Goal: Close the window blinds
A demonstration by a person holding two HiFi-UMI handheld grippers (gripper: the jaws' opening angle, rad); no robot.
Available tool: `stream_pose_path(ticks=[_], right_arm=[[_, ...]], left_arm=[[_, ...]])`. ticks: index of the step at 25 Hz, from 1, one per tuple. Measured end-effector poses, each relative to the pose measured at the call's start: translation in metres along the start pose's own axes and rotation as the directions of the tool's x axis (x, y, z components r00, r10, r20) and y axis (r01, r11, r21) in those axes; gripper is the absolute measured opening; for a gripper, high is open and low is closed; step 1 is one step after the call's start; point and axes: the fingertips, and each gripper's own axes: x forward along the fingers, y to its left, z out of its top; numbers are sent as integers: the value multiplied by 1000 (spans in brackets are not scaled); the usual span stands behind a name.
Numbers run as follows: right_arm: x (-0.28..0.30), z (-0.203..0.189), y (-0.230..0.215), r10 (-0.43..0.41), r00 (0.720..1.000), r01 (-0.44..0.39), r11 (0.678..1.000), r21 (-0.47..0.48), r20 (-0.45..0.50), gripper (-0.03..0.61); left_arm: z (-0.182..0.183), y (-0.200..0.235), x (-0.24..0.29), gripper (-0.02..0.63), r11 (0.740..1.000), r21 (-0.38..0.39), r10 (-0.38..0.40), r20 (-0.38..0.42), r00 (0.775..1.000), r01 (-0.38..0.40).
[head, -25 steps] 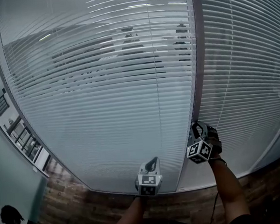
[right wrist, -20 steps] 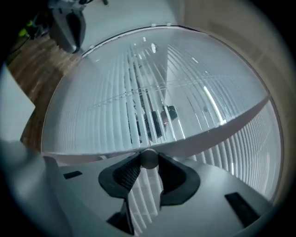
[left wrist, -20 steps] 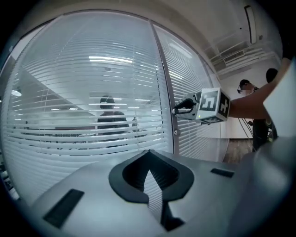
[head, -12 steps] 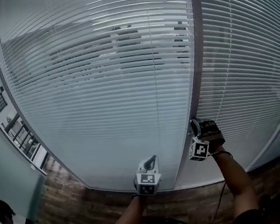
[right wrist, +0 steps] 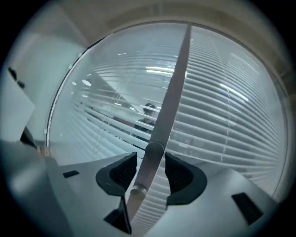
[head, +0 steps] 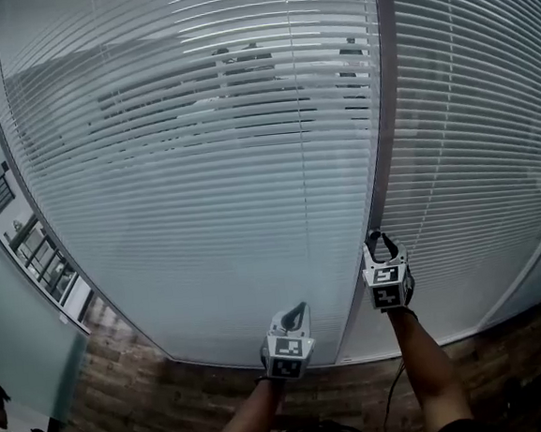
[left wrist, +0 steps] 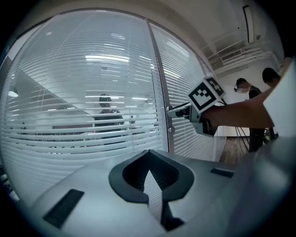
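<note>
Jaws newly apart astride smooth cylindrical wand (right wrist: 148, 164)

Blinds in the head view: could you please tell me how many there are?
2: the left blind, the right blind past the window post; a third may hide at the far right edge.

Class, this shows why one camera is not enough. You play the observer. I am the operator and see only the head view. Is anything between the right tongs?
Observer: Yes. In the right gripper view, the tilt wand runs between the right tongs. Their jaws have just been opening and now stand apart round it, not clamped.
Operator: And the left tongs?
Observer: The left gripper view shows the left tongs closed tip to tip, holding nothing.
</note>
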Motion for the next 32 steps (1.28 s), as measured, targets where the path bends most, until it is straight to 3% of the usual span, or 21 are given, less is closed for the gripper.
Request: stream_pose_path(ticks=[6, 8, 13, 16, 18, 20, 22, 24, 28, 32], right_arm=[[7, 3, -10, -41, 997, 31, 989, 145, 69, 172], [6, 3, -14, -65, 996, 52, 982, 180, 64, 129], [6, 1, -19, -86, 995, 73, 977, 199, 56, 126], [8, 3, -15, -61, 996, 50, 987, 150, 67, 126], [9, 3, -10, -46, 996, 43, 998, 49, 70, 126], [10, 0, -6, -41, 998, 47, 992, -120, 57, 126], [9, -1, -2, -39, 998, 52, 943, -328, 45, 126], [9, -1, -1, -35, 999, 48, 862, -504, 35, 126], [7, -2, 0, -38, 999, 45, 662, -749, 26, 126], [12, -5, 3, -26, 1000, 25, 437, -899, 14, 126]], left_arm=[[-10, -2, 3, 2, 998, 60, 7, 7, 1000, -8], [-10, 0, 6, 2, 998, 64, 10, 43, 999, -12], [-11, 0, 9, 2, 999, 44, 3, 39, 999, -5], [-14, 2, 16, 2, 999, 49, 5, 110, 994, -11], [-15, 1, 13, 2, 998, 56, -1, 76, 997, -3], [-17, -2, 6, 2, 998, 56, -10, 15, 1000, 9], [-14, 1, 0, 2, 999, 53, -8, 10, 1000, 8], [-7, 8, -4, 2, 999, 45, 3, 25, 1000, -4], [-3, 17, -10, 2, 999, 43, 16, 21, 1000, -17], [-5, 18, -8, 2, 999, 41, 19, 20, 1000, -20]])
